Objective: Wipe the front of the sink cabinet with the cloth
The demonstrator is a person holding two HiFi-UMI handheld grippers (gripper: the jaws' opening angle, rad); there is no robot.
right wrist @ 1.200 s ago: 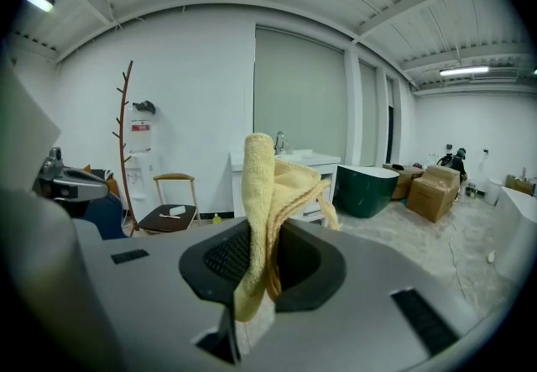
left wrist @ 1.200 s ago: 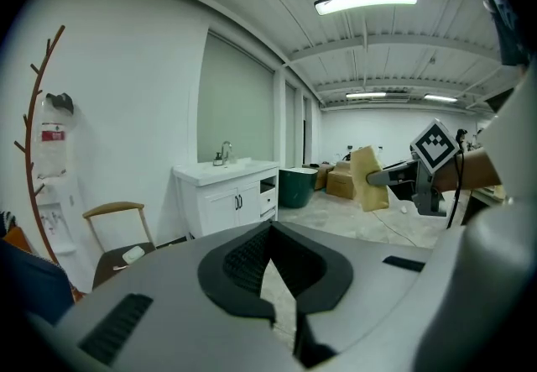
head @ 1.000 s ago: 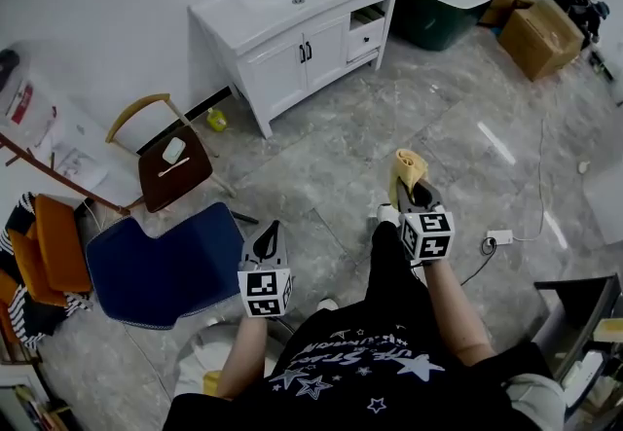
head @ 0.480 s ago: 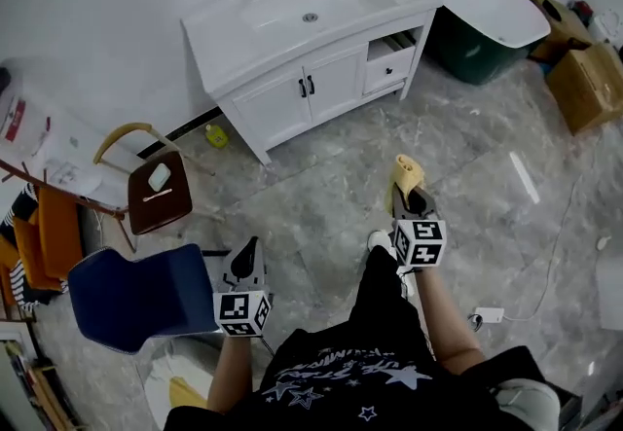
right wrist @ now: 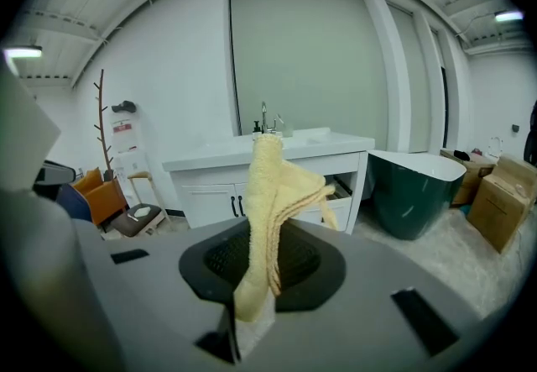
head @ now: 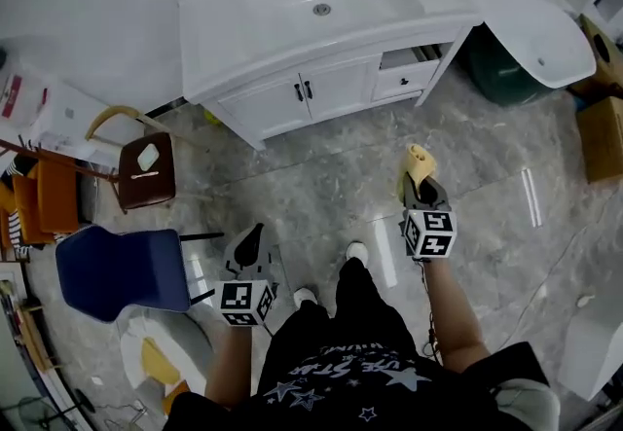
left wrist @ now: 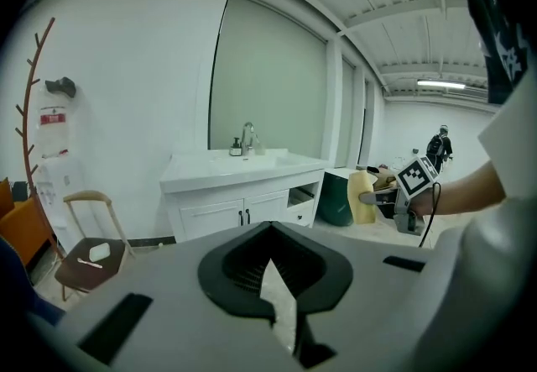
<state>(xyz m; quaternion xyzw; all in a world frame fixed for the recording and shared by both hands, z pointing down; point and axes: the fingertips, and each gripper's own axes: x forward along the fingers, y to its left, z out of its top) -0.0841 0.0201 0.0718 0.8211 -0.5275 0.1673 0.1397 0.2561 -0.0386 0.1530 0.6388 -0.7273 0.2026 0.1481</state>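
The white sink cabinet (head: pixel 311 89) stands against the wall ahead, with two doors with black handles and a drawer part open at its right (head: pixel 404 79). It also shows in the left gripper view (left wrist: pixel 239 211) and the right gripper view (right wrist: pixel 218 194). My right gripper (head: pixel 417 188) is shut on a yellow cloth (head: pixel 417 166), which sticks up from the jaws (right wrist: pixel 273 202). It hangs over the floor, well short of the cabinet. My left gripper (head: pixel 248 242) is shut with nothing in it, lower left, over the floor.
A brown chair (head: pixel 146 166) and a blue chair (head: pixel 122 269) stand at the left. A dark green tub with a white lid (head: pixel 526 30) sits right of the cabinet. Cardboard boxes (head: pixel 604 127) lie at the far right. A yellow bottle (head: pixel 210 116) is by the cabinet's left foot.
The person has walked closer to the cabinet, which now fills more of the head view. Both grippers keep their hold and their places relative to the body.
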